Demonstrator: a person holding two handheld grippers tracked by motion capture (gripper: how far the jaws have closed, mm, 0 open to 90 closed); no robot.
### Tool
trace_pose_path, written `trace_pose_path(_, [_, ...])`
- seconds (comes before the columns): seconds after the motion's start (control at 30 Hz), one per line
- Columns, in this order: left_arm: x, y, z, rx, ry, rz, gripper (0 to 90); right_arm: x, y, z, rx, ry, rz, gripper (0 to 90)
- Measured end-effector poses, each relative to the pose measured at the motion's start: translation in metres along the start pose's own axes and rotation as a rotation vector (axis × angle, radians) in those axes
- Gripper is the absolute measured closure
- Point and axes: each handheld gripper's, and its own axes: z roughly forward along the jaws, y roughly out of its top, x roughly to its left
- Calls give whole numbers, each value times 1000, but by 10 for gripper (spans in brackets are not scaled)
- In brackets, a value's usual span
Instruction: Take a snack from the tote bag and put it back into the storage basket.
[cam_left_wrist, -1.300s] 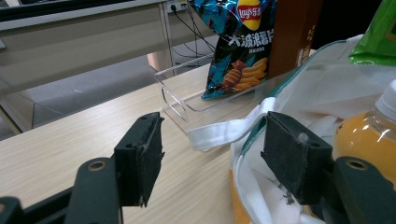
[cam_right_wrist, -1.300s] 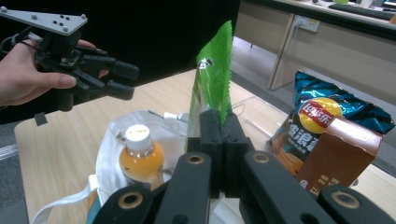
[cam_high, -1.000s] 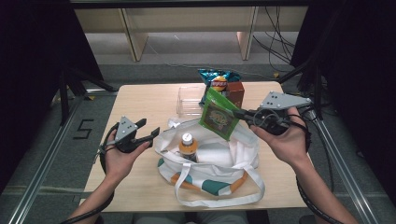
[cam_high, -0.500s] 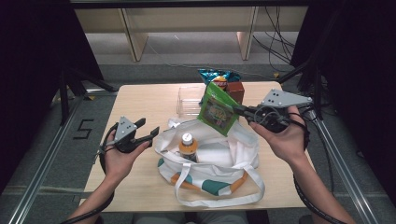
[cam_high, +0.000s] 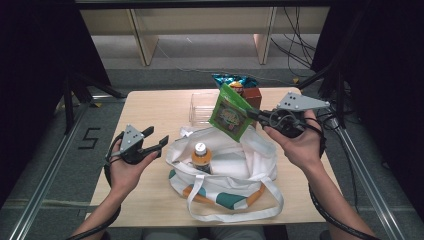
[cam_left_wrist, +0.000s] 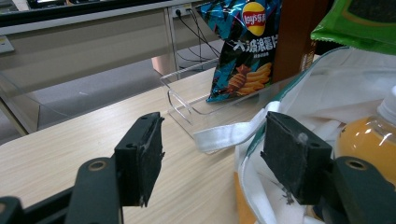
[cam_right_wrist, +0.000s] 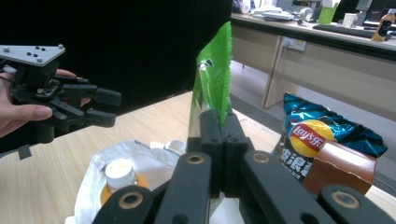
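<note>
My right gripper (cam_high: 254, 114) is shut on the edge of a green snack packet (cam_high: 229, 113), holding it in the air over the far rim of a white tote bag (cam_high: 243, 164). In the right gripper view the packet (cam_right_wrist: 213, 86) stands upright between the closed jaws of that gripper (cam_right_wrist: 223, 120). An orange drink bottle (cam_high: 201, 156) stands inside the tote. My left gripper (cam_high: 156, 137) hovers open just left of the bag, nothing between its jaws. The left gripper view has this gripper (cam_left_wrist: 212, 161) facing the tote's white strap (cam_left_wrist: 229, 135) and the bottle (cam_left_wrist: 369, 135).
A clear plastic tray (cam_high: 201, 107) lies at the back of the wooden table (cam_high: 155, 107). Beside it stand a blue chips bag (cam_high: 232, 80) and a brown box (cam_high: 253, 96). Bare tabletop lies left of the tote. The tote's looped handle (cam_high: 235, 212) reaches the near edge.
My right gripper has carried the green packet slightly up and to the left, over the tote. The left gripper has stayed where it was.
</note>
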Motion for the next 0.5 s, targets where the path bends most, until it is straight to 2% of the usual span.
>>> trace_pose_path(0.13, [1,2,-2,-5,8,1,367,-1,1,0,-15,4,8,900])
trace_pose_path(0.2, [2,2,-2,-7,9,5,367,-3,3,-1,-24,-9,-12,900])
trace_pose_path(0.33, [2,0,-1,-4,7,-1,367,-4,3,0,-22,-11,12,900])
trace_pose_path(0.5, [2,0,-1,-4,6,2,366,-5,4,2,-37,-15,14,900])
